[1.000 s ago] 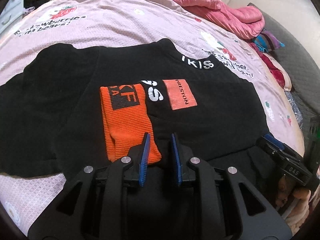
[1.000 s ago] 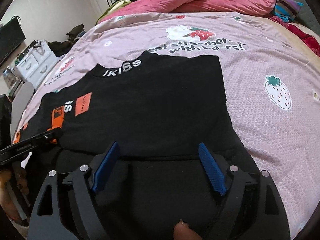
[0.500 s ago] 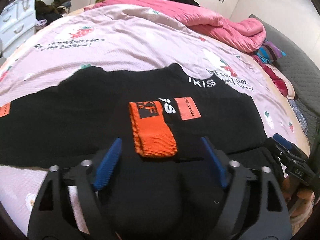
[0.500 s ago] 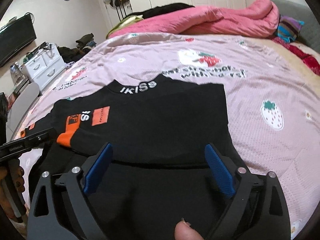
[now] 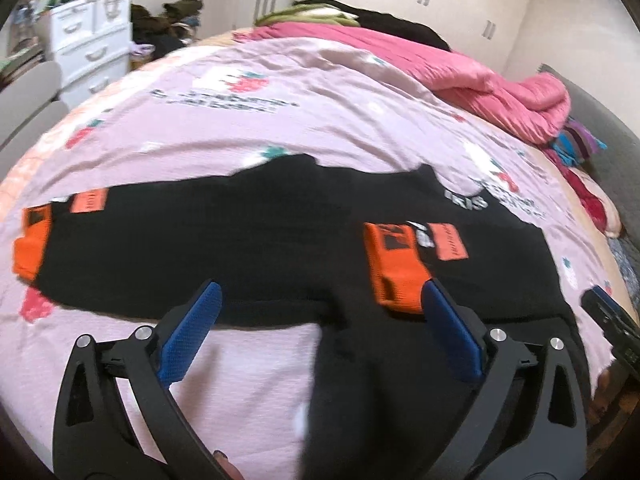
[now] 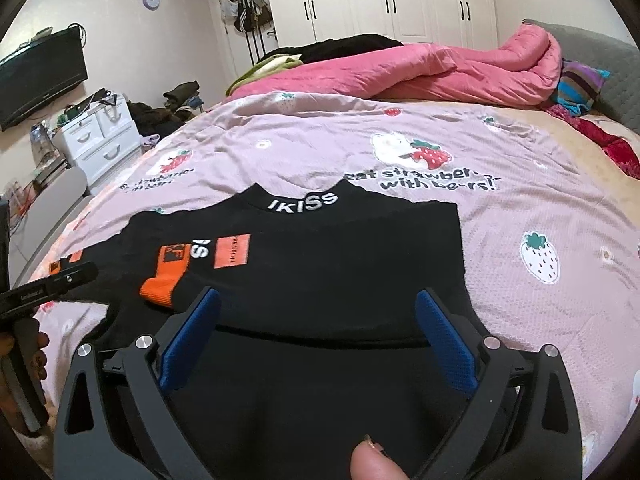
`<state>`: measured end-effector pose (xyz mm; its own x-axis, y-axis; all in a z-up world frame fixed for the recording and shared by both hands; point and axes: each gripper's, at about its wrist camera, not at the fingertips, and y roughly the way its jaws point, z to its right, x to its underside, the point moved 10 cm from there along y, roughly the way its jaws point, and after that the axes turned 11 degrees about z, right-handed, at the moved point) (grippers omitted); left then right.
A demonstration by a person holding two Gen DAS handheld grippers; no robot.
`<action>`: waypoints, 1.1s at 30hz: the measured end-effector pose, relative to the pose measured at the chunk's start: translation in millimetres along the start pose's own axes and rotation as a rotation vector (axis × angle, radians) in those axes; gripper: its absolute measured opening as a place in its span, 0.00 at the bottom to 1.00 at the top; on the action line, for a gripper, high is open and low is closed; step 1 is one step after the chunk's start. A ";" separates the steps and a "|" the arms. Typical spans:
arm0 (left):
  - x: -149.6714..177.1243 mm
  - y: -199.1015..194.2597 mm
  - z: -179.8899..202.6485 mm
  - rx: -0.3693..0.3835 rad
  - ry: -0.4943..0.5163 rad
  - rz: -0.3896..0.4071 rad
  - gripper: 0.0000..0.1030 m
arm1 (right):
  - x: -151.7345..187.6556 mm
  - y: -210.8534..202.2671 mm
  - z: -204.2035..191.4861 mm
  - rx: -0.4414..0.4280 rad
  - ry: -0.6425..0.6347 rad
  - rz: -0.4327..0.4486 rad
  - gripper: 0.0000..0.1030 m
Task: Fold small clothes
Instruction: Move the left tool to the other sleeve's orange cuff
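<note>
Right wrist: both claws opening over black sweater [image 6: 340,264], empty; bare bedspread [image 6: 540,200] rightward.

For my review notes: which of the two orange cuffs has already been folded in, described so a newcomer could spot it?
Start at the pink strawberry bedspread and the black top spread on it. The folded-in orange cuff lies on the chest beside an orange patch, below the white collar lettering; the other cuff lies out at the far end.

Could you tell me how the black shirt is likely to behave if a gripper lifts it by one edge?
The black shirt would probably droop: it lies flat, following the bedspread. Its folded sleeve may well slip open, since nothing pins it.
</note>
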<state>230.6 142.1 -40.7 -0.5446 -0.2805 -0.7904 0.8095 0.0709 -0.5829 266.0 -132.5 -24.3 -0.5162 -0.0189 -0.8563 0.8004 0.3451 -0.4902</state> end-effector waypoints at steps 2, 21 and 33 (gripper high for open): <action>-2.9 -3.4 -11.9 -0.029 -0.008 0.013 0.91 | 0.4 -2.5 -6.6 -0.003 -0.004 0.002 0.95; -32.0 -36.1 -111.8 -0.159 -0.170 0.110 0.91 | -6.9 -11.1 -73.7 -0.055 -0.032 0.019 0.96; -26.2 -46.3 -178.3 -0.280 -0.287 0.112 0.91 | -9.1 3.7 -135.0 -0.127 -0.097 0.004 0.96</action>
<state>168.3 316.8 -26.6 -0.3416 -0.5086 -0.7903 0.7474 0.3629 -0.5565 232.6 -4.3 3.6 -0.4764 -0.1059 -0.8728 0.7544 0.4607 -0.4676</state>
